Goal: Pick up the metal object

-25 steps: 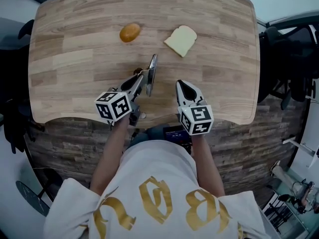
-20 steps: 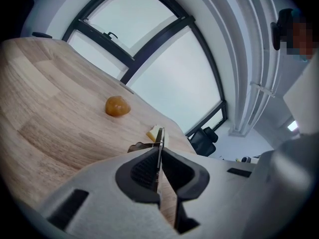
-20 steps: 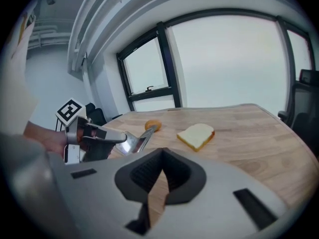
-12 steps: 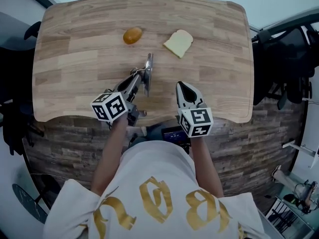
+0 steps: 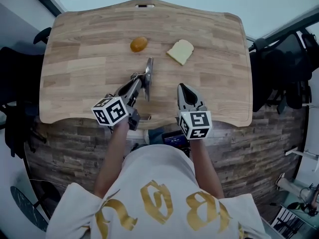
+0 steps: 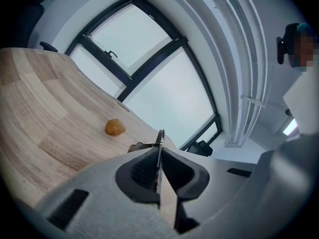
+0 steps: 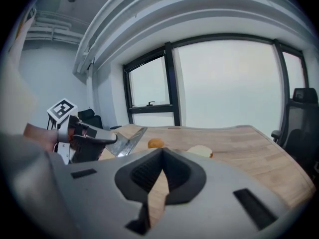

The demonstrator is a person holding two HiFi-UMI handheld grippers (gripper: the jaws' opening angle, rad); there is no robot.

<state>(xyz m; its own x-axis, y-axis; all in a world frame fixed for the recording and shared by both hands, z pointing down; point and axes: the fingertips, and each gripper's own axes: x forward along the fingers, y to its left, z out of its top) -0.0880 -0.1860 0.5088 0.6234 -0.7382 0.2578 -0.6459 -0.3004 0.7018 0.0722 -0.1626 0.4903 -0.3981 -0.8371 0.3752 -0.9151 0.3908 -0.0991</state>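
The metal object [image 5: 148,72] is a flat steel blade. My left gripper [image 5: 141,78] is shut on it and holds it on edge over the middle of the wooden table [image 5: 89,49]. In the left gripper view the blade [image 6: 160,148] shows as a thin edge pinched between the pads [image 6: 144,171]. My right gripper [image 5: 182,87] hovers near the table's front edge, to the right of the blade, shut and with nothing in it. The right gripper view shows its own jaws [image 7: 160,171] closed, with the blade [image 7: 128,142] at the left.
A round brown bun [image 5: 139,44] and a slice of bread [image 5: 180,51] lie on the far half of the table. Black office chairs [image 5: 279,73] stand to the right of the table. Large windows [image 7: 224,83] lie beyond the far edge.
The left gripper has kept its hold on the blade, which now sits a little nearer the bun in the head view. The head camera has shifted. The right gripper has barely moved.
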